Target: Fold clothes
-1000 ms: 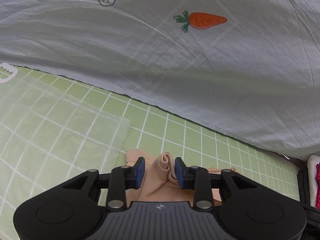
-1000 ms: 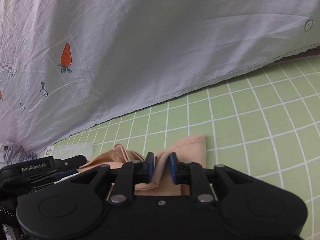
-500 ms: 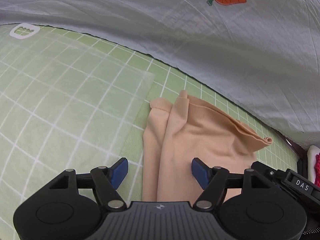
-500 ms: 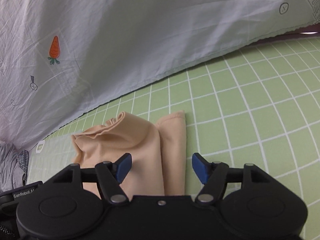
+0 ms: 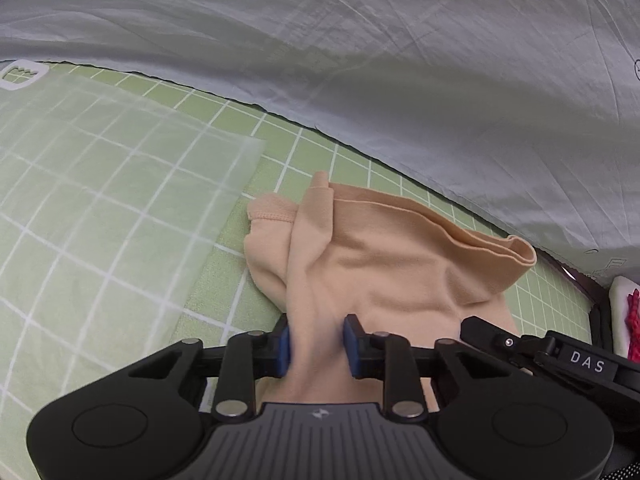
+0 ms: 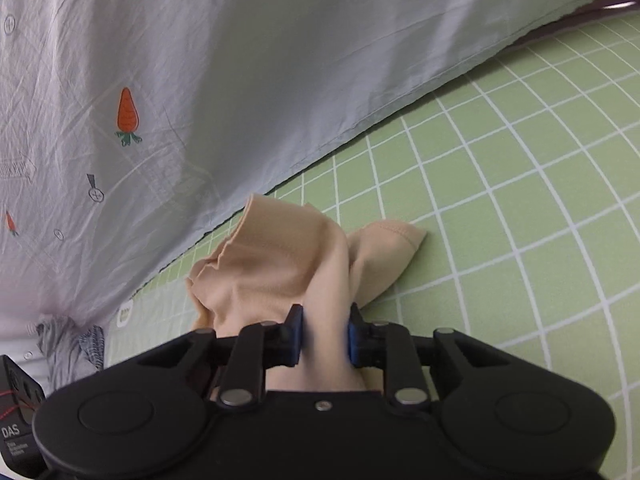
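Observation:
A beige stretchy garment [image 5: 400, 264] lies crumpled on the green grid mat [image 5: 100, 240], its hemmed edges pointing away from me. My left gripper [image 5: 316, 340] has its jaws closing, and its blue pads pinch a raised fold at the garment's near left side. In the right wrist view the same garment [image 6: 272, 256] bunches up between the blue pads of my right gripper [image 6: 325, 336], whose jaws are also closing on a fold. The near part of the cloth is hidden under both gripper bodies.
A pale sheet with carrot prints [image 5: 400, 60] drapes across the far side, over the mat's edge. A translucent plastic sheet [image 5: 120, 160] covers the mat to the left. A black casing marked DAS [image 5: 580, 360] and a red-and-white object [image 5: 626, 312] sit at right. Striped cloth [image 6: 72, 344] lies far left.
Both grippers let go of the garment, opened wide over it as it lay on the mat, and have now closed again on folds nearer its front edge.

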Motion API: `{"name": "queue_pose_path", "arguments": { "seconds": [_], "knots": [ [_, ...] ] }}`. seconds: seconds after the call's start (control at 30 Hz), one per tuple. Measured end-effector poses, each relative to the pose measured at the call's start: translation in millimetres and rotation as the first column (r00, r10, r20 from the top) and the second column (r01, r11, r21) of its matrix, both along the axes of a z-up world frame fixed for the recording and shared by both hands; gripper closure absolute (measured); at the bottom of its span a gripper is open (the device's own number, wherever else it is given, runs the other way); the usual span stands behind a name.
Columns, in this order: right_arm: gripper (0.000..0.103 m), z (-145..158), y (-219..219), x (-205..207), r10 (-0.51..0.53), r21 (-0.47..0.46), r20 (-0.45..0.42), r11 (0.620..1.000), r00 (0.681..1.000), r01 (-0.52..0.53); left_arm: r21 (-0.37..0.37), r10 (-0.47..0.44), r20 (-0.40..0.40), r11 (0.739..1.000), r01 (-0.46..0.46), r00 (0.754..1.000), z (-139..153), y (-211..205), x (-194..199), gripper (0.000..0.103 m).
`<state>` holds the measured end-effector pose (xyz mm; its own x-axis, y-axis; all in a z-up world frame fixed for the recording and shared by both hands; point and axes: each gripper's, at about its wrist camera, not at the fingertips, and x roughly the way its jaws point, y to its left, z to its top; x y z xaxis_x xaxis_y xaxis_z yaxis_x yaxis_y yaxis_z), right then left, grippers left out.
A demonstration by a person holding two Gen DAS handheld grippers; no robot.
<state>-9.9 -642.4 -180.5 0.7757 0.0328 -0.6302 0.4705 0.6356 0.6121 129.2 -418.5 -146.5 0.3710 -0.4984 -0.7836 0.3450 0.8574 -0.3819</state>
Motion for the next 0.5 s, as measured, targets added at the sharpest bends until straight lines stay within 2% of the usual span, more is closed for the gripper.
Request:
{"name": "queue_pose_path", "arguments": {
  "seconds": [0.07, 0.23, 0.33, 0.5],
  "knots": [
    [0.082, 5.1, 4.4, -16.6, -0.021, 0.027, 0.016, 0.999, 1.000, 0.020, -0.005, -0.004, 0.002, 1.000, 0.004, 1.000, 11.5, 0.7, -13.9, 0.084],
    [0.082, 13.4, 37.2, -84.3, -0.054, 0.017, 0.056, 0.998, 0.997, 0.053, -0.023, -0.060, 0.046, 0.998, 0.061, 0.997, 50.3, 7.3, -67.7, 0.084],
    [0.082, 37.3, 45.1, -124.5, -0.067, 0.001, 0.092, 0.998, 0.993, 0.067, -0.035, -0.080, 0.080, 0.996, 0.083, 0.994, 72.4, 14.7, -109.4, 0.084],
    [0.082, 59.7, 64.4, -181.6, -0.086, -0.034, 0.127, 0.995, 0.988, 0.091, -0.047, -0.102, 0.104, 0.993, 0.107, 0.989, 98.2, 26.7, -177.1, 0.084]
  ]
}}
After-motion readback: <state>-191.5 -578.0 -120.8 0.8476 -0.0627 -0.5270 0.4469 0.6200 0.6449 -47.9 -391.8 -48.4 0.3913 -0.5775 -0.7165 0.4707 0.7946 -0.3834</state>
